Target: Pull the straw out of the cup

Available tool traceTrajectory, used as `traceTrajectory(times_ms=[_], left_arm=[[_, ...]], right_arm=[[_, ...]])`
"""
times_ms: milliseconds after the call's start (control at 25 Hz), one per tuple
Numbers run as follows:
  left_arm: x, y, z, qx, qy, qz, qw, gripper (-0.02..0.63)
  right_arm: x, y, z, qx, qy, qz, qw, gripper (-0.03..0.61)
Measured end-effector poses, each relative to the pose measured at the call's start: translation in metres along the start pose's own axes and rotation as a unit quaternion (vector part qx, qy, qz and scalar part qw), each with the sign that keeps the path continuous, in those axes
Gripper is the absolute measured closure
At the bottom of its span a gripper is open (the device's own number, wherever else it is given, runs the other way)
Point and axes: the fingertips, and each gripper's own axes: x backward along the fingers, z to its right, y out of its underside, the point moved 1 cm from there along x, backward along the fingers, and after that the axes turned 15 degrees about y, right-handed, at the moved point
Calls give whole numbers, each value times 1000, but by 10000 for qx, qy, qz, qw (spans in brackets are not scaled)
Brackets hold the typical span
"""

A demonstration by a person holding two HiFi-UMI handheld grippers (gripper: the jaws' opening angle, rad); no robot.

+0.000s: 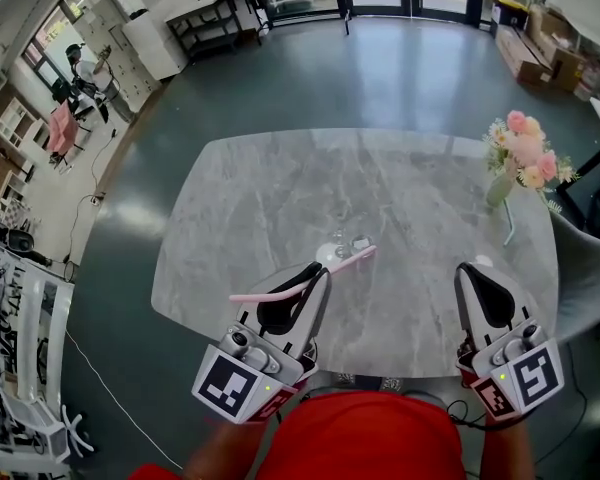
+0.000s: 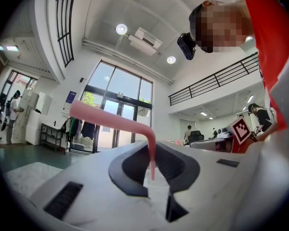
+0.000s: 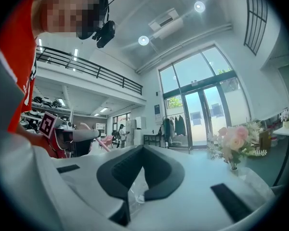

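A pink bent straw (image 1: 300, 280) lies crosswise in my left gripper (image 1: 320, 270), clear of any cup. In the left gripper view the straw (image 2: 111, 119) bends down into the narrow gap of the left gripper (image 2: 151, 177), which is shut on its short end. My right gripper (image 1: 472, 266) hangs over the table's near right edge. In the right gripper view a thin, crinkled clear cup (image 3: 136, 195) sits pinched between the jaws of the right gripper (image 3: 137, 191). From the head view only a pale bit of the cup (image 1: 483, 261) shows past the tips.
The grey marble table (image 1: 280, 198) stretches ahead. Small clear glassy pieces (image 1: 345, 240) rest near its middle, just beyond the straw's tip. A vase of pink flowers (image 1: 525, 158) stands at the far right edge and also shows as the vase (image 3: 236, 141) in the right gripper view.
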Motion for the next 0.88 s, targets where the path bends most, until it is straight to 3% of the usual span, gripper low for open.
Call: traceTrajectory(times_ms=[880], left_arm=[[6,3,-3,-9,-50,-36,10000,574]], right_arm=[[-1,3,-7,93,-112,-37,9999,571]])
